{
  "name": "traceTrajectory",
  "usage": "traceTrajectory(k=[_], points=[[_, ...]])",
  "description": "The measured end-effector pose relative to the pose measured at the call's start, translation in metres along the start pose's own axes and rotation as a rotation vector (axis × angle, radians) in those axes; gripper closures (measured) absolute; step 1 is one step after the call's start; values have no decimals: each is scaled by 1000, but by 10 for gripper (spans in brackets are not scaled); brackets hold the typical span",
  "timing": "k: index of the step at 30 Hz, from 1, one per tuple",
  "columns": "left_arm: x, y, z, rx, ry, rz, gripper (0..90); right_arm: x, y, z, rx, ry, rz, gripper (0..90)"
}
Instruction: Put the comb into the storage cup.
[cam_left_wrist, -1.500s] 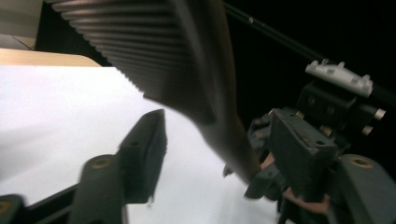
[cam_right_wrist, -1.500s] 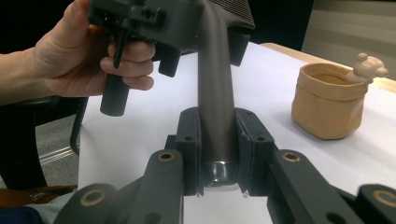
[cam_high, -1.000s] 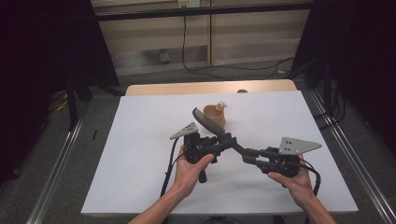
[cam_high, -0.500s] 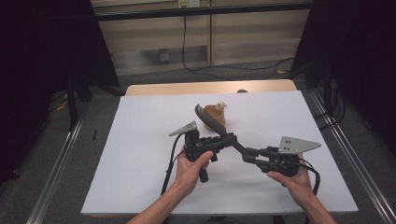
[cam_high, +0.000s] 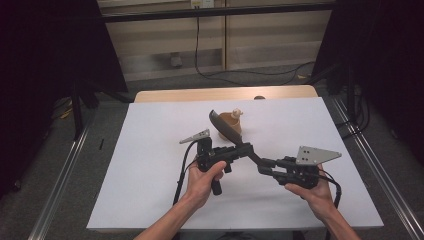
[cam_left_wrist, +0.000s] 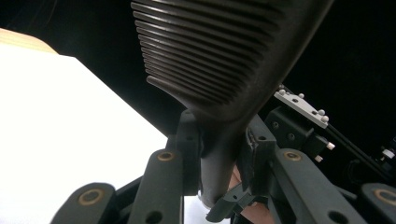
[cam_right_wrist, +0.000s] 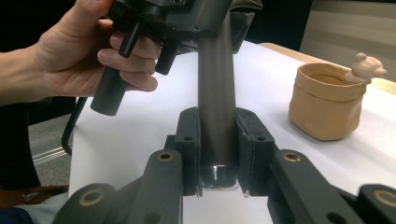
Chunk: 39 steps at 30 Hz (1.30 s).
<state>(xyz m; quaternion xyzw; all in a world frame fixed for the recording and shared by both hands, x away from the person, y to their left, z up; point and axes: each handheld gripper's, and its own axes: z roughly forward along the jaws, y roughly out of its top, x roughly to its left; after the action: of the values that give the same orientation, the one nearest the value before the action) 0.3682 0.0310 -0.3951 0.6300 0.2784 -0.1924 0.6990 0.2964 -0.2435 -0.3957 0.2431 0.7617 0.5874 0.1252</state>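
A dark spatula (cam_high: 223, 126) with a ridged head (cam_left_wrist: 224, 56) is held above the white table between both grippers. My left gripper (cam_high: 245, 148) grips its neck just under the head; its jaws have just been closing and the pads (cam_left_wrist: 189, 149) now press on the neck. My right gripper (cam_high: 264, 165) is shut on the end of the round handle (cam_right_wrist: 215, 93), pads on both sides. In the right gripper view, the person's left hand (cam_right_wrist: 84, 56) and the left gripper are at the top left.
A tan soft pot (cam_high: 235, 125) with a small bear figure (cam_right_wrist: 366, 67) on its rim stands just behind the spatula head, at the table's middle back. The white sheet (cam_high: 150, 150) covers the table, with a wooden edge (cam_high: 175, 95) at the far side and dark surroundings.
The spatula's head has lifted slightly toward the pot. Both hands stay about where they were.
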Motion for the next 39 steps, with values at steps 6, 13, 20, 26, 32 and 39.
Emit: traceTrajectory(k=[6,13,20,26,32,39], points=[[-7,4,0,15,2,50,730,1,2,-1,1,13,-4,702],[-9,7,-5,17,36,87,730,2,2,1,10,11,14,550],[-12,12,-9,15,64,124,730,3,2,1,11,-24,20,334],[-12,16,-14,23,103,154,730,1,0,0,39,-66,42,184],[-15,18,-20,41,146,204,730,-3,-2,-2,30,-110,84,99],[-16,22,-26,64,192,238,729,-2,-1,-9,-13,-195,96,13]])
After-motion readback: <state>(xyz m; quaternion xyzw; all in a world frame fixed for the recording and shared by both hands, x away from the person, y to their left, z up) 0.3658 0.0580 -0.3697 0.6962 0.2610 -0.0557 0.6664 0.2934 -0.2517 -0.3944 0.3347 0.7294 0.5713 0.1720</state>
